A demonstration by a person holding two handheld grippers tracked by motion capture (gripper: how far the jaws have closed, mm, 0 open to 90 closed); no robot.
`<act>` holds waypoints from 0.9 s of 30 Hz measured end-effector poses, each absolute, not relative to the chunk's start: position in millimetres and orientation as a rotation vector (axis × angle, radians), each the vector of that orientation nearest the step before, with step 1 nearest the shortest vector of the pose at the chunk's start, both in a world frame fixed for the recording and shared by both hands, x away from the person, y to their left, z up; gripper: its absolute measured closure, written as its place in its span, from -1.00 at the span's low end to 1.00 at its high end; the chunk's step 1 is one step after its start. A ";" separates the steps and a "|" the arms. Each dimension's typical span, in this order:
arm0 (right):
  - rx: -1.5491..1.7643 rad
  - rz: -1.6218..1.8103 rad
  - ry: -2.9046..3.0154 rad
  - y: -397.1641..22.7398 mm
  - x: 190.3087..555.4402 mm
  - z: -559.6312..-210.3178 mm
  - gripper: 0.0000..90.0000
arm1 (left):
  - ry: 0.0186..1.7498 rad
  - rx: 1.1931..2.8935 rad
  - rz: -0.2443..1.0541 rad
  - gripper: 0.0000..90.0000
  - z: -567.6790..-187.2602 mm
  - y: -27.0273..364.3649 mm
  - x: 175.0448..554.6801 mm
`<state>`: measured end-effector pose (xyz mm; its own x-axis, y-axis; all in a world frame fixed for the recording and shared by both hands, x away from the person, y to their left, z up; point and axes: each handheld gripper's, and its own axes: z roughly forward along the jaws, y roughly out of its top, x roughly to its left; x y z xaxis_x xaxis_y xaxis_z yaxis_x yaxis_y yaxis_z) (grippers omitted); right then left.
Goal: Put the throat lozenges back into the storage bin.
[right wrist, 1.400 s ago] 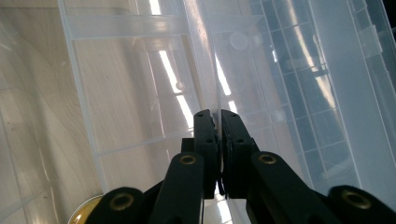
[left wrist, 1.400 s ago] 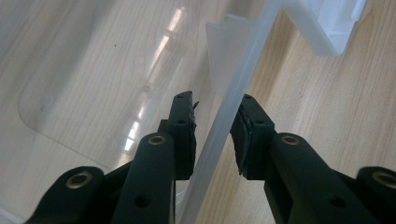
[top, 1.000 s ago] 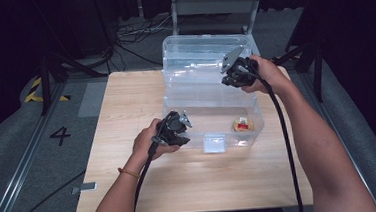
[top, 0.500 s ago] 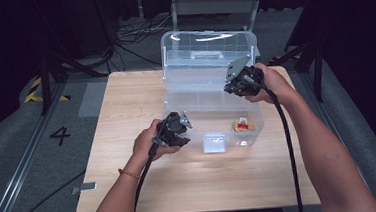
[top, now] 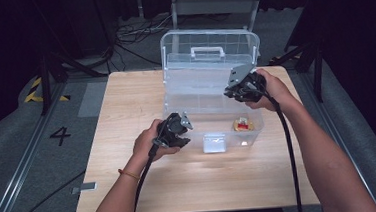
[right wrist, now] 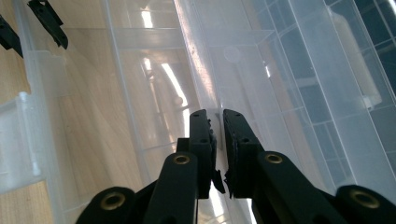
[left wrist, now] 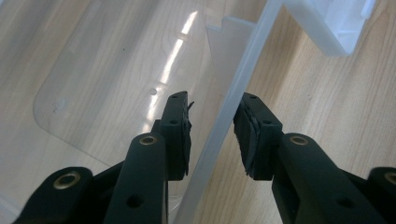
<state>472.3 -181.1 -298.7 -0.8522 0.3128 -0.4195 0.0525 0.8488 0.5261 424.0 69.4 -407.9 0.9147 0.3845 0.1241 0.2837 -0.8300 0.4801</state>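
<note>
A clear plastic box (top: 175, 99) stands on the wooden table, its lid (top: 182, 49) raised at the back, white handle (top: 207, 52) showing. My left gripper (top: 184, 122) is at the box's front left. In the left gripper view it (left wrist: 212, 126) is open, one jaw either side of the front wall's rim (left wrist: 233, 100), pads not pressing. My right gripper (top: 237, 85) is at the box's right rear. In the right gripper view it (right wrist: 218, 126) is shut on a thin clear rim beside the lid (right wrist: 317, 93). A small orange-and-red object (top: 242, 124) lies in the front right corner.
A white latch (top: 213, 142) sits on the box's front wall. Bare tabletop (top: 126, 110) spreads left of and in front of the box. Behind the table stand a metal frame (top: 214, 6) and floor cables (top: 131, 35). A "4" (top: 60, 136) marks the floor at left.
My right gripper has come a little toward the near side and down, and the lid's handle has come into view and sunk slightly with it. The left gripper has stayed at the front wall.
</note>
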 end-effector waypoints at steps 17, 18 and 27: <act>0.290 0.771 2.504 -186.6 461.9 -305.9 0.77 | 0.424 2.592 0.352 0.51 -405.7 63.8 419.2; 0.292 0.774 2.504 -186.8 461.5 -306.1 0.77 | 0.416 2.594 0.366 0.52 -405.0 62.9 418.3; 0.328 0.807 2.492 -189.1 458.2 -309.1 0.72 | 0.397 2.571 0.393 0.58 -401.0 61.1 414.4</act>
